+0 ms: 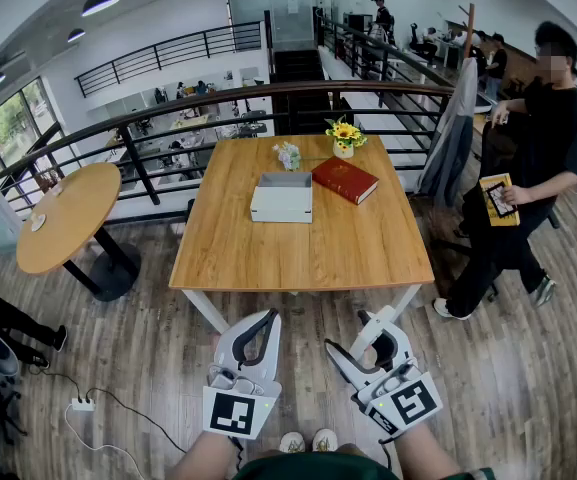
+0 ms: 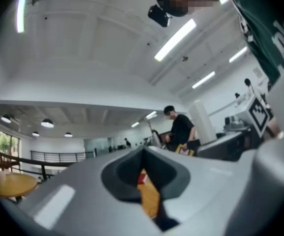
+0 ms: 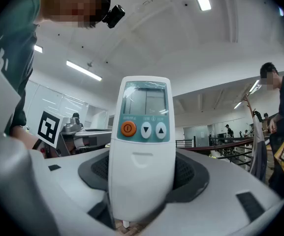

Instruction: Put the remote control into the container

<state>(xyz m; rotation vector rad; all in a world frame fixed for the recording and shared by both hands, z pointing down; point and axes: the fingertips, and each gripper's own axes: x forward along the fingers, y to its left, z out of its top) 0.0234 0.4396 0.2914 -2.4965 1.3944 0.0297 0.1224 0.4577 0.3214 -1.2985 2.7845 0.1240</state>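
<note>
the remote control [image 3: 142, 146] is not on the worktop [image 1: 298, 253]. it stands upright between the jaws of the right hand-held gripper [image 1: 366, 334], which is clamped on its lower body, held level at the near edge of the scene, over the floor. the left hand-held gripper [image 1: 265, 318] is beside it with its jaws closed together and nothing in them.

what could go wrong, as i judge it:
- the grip sits low on the remote control and most of its length stands free above the jaws, so a quick swing forward could make it pivot or slide out.
- the white container [image 1: 281, 209] lies well apart from the remote control, towards the far side of the worktop. a long reach makes for a less steady aim, and the remote control could catch the rim or land outside.
- the red book [image 1: 345, 180] lies just beside the container on its right, so a drift to the right would drop the remote control on the book instead.
- letting go from too high could make it bounce out of the container.
- a person [image 1: 538, 158] stands near the worktop's right side and could step into the reach.

the count: one remote control, one container, one red book, one vase of yellow flowers [image 1: 344, 136], one small pale posy [image 1: 288, 155], two hand-held grippers, one worktop, one round table [image 1: 63, 213] on the left.
</note>
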